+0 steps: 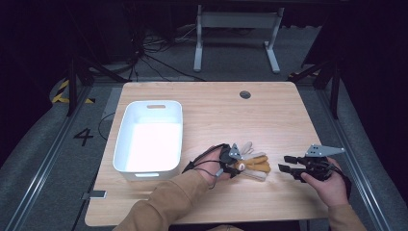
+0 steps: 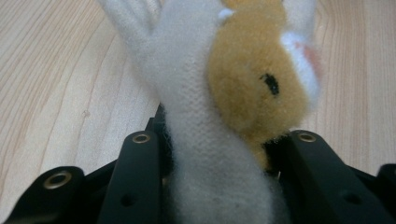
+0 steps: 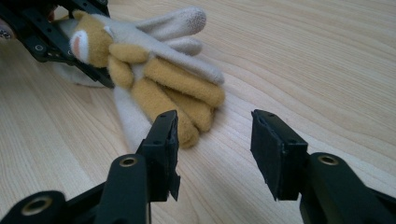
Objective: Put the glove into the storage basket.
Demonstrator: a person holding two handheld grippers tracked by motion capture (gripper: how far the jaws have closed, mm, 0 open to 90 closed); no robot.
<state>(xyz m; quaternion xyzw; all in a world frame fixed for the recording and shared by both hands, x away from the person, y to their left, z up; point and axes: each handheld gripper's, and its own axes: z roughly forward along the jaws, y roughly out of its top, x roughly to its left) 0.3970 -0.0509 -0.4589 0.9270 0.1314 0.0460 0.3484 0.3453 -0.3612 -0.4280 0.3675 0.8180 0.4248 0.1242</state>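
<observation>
A pair of fuzzy gloves (image 1: 256,163), cream and mustard yellow with a small animal face, lies on the wooden table (image 1: 269,115) near its front middle. My left gripper (image 1: 239,166) is shut on the cuff end; in the left gripper view (image 2: 219,140) the cream knit and yellow plush (image 2: 252,79) are squeezed between both black jaws. The glove fingers (image 3: 177,84) spread toward my right gripper (image 3: 215,140), which stands open just short of them, nothing between its pads. In the high view the right gripper (image 1: 284,164) sits to the right of the gloves.
A white plastic bin (image 1: 124,139) with handle slots stands on the left half of the table, close to my left forearm. A round cable hole (image 1: 245,94) is at the table's far edge. A table frame and cables lie on the floor beyond.
</observation>
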